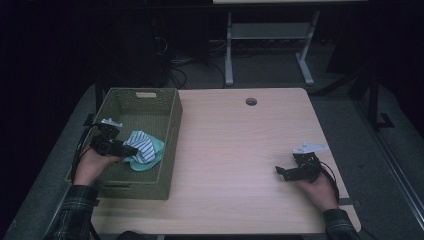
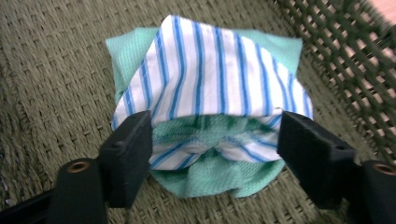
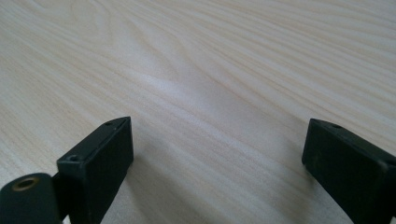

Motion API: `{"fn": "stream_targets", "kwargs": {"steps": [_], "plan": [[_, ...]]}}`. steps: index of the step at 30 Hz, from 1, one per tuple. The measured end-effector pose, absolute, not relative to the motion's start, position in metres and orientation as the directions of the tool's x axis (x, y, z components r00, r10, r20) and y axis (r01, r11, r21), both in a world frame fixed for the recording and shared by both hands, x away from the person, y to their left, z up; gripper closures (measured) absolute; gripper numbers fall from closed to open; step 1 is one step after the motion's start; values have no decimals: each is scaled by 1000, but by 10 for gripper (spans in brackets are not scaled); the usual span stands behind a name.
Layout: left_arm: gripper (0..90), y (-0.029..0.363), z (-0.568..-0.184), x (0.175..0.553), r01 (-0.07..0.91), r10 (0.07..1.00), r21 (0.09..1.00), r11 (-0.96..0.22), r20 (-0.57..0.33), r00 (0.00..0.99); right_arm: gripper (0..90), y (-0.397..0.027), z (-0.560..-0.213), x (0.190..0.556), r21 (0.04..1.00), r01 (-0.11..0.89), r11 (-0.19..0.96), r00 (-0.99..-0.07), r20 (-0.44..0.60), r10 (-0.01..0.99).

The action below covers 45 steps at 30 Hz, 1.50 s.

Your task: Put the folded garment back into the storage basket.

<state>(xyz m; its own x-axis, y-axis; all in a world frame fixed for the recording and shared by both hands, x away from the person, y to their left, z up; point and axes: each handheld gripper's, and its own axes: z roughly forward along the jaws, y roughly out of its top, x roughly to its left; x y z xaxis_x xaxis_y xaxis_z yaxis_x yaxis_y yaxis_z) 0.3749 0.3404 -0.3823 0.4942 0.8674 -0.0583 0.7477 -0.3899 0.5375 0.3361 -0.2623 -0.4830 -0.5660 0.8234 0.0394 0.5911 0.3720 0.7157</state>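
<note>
— Start with what's nearest us. The right gripper [image 1: 288,172] is parked on the bare table [image 1: 235,150], well off to the right of the basket [image 1: 170,145], isn't it?

— Yes, released, jaws wide apart with nothing but wood grain between them. It has no part in this just now.

— And the left gripper [image 1: 125,148]?

— Inside the basket, near its front wall. Its jaws stand spread on either side of the folded cloths [image 2: 210,107], and the pads don't seem to press on the fabric. I'd say the bundle has been let go.

— So where is the bundle, exactly?

— Lying on the basket's woven floor, toward its right-hand wall. A blue-striped white cloth [image 1: 142,146] is on top, a mint green cloth [image 1: 156,150] is under it and poking out around the edges.

— What could spoil it from here?

— The jaws flank the cloth closely. If the hand pulls back low or at a slant, a pad could drag the striped layer and undo the fold, or tug the whole pile toward the front wall.

— Anything farther back?

— The basket's far end is bare weave, with a handle slot [image 1: 145,94] in the wall. A jaw catching the side wall on the way out could shift the basket on the table.
</note>
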Motion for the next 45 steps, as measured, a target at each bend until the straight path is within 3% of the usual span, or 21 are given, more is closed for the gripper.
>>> {"fn": "stream_targets", "kwargs": {"steps": [5, 15, 45], "plan": [[186, 335, -370, 372, 724, 865, 572, -384, -50, 498, 84, -262, -483, 336, 714, 595, 369, -563, 42, 825], [182, 310, -347, 368, 668, 843, 645, -371, -67, 533, 84, -262, -483, 336, 715, 593, 371, -565, 41, 824], [184, 176, -327, 359, 504, 678, 736, -451, -85, 730, 84, -262, -483, 336, 715, 592, 372, -564, 37, 825]]}}
